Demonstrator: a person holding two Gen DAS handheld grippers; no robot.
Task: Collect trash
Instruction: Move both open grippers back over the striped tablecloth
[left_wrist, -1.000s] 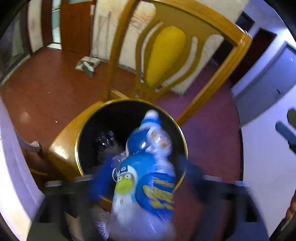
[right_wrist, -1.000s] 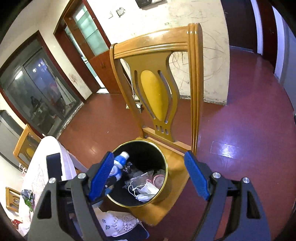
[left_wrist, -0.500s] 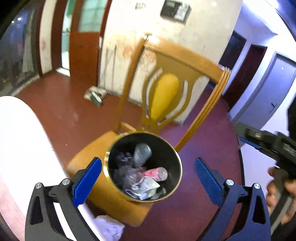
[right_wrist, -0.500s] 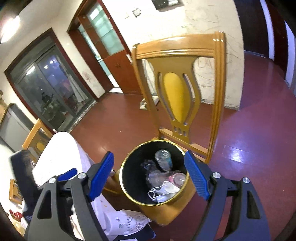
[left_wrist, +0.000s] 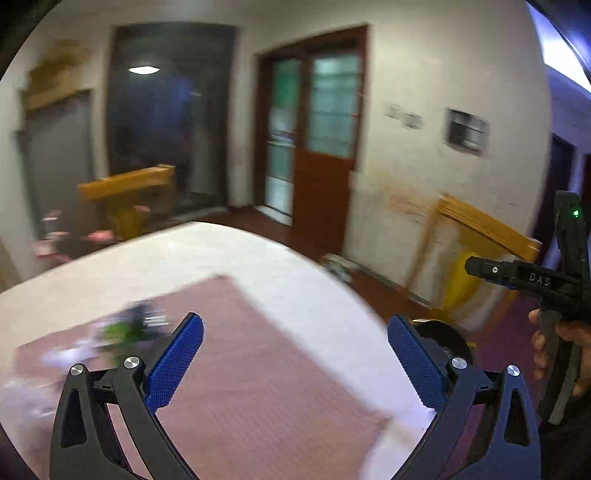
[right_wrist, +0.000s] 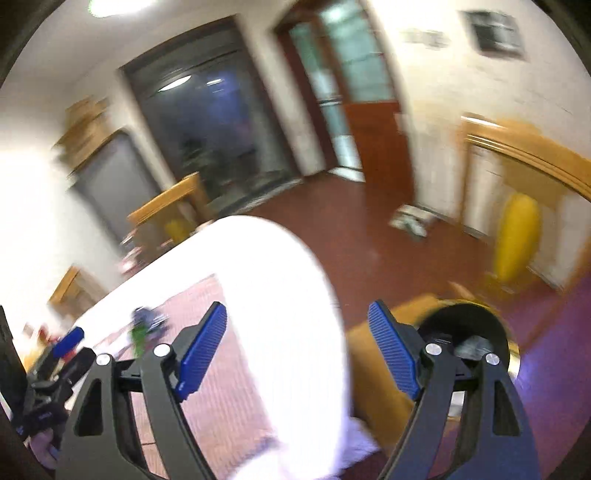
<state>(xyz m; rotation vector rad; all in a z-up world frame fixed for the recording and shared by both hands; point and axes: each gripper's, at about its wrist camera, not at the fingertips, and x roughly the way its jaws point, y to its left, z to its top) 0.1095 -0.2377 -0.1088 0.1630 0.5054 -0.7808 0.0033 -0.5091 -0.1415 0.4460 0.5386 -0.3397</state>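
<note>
A white round table (left_wrist: 229, 254) carries a woven pink mat (left_wrist: 258, 354); your left gripper (left_wrist: 295, 354) and right gripper (right_wrist: 297, 343) gape empty above it (blurred trash (left_wrist: 129, 326) lies on the mat; black round bin (right_wrist: 465, 325) sits beside the table).

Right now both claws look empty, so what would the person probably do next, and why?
Probably reach the left gripper forward and leftward toward the blurry green and purple item lying on the pink mat. Both grippers are open and hold nothing, the right gripper too, and the black bin sits off to the right. That item looks like trash, though blur hides what it is.
</note>
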